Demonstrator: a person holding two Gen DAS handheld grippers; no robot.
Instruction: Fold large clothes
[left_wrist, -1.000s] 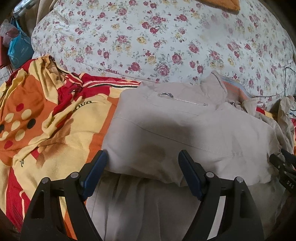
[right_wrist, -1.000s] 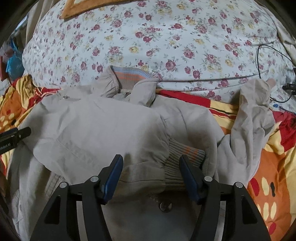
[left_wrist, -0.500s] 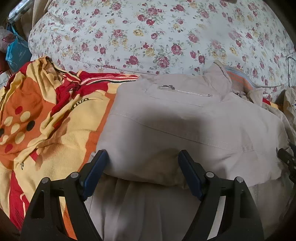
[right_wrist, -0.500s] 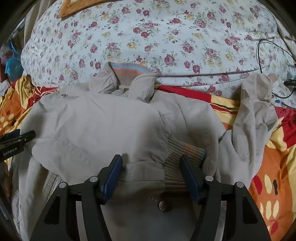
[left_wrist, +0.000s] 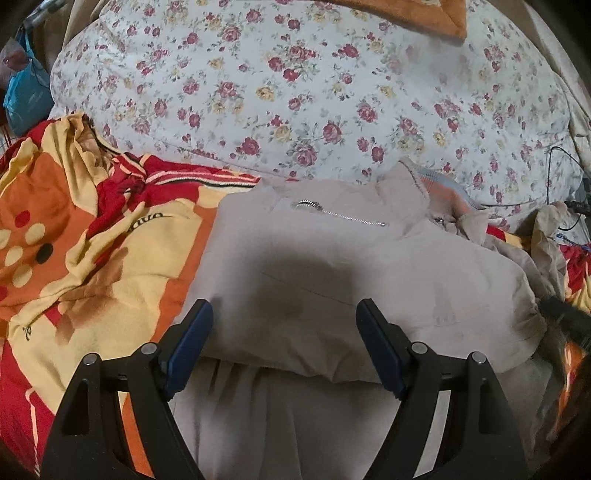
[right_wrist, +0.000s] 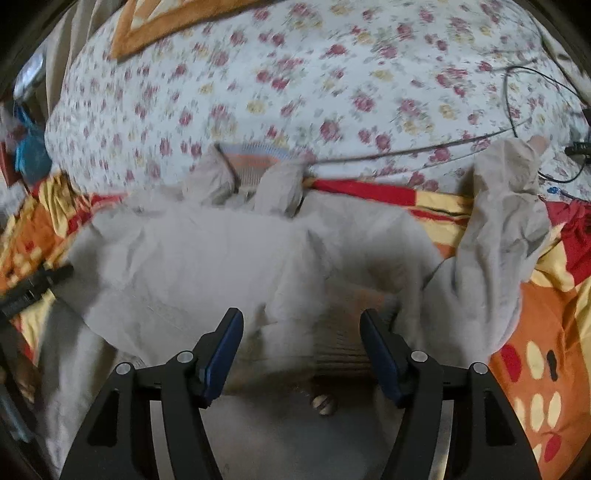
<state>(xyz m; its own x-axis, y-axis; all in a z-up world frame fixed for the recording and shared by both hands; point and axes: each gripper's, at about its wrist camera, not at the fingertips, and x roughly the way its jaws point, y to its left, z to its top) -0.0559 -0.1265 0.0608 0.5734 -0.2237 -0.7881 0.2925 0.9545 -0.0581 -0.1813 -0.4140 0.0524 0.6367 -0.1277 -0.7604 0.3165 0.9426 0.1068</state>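
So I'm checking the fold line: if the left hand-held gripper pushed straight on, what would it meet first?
Probably the folded beige jacket, lying between and ahead of its open jaws; depth is unclear.

- Beige zip-up jacket with striped ribbed collar lying folded on an orange, red and yellow patterned blanket.
- Right gripper hovering with jaws apart over the ribbed cuff.
- White floral quilt lying behind.

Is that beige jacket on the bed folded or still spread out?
Partly folded. The jacket has a flap doubled over itself, its rounded fold edge lying between the gripper fingers, but one sleeve still trails loose over the orange blanket.
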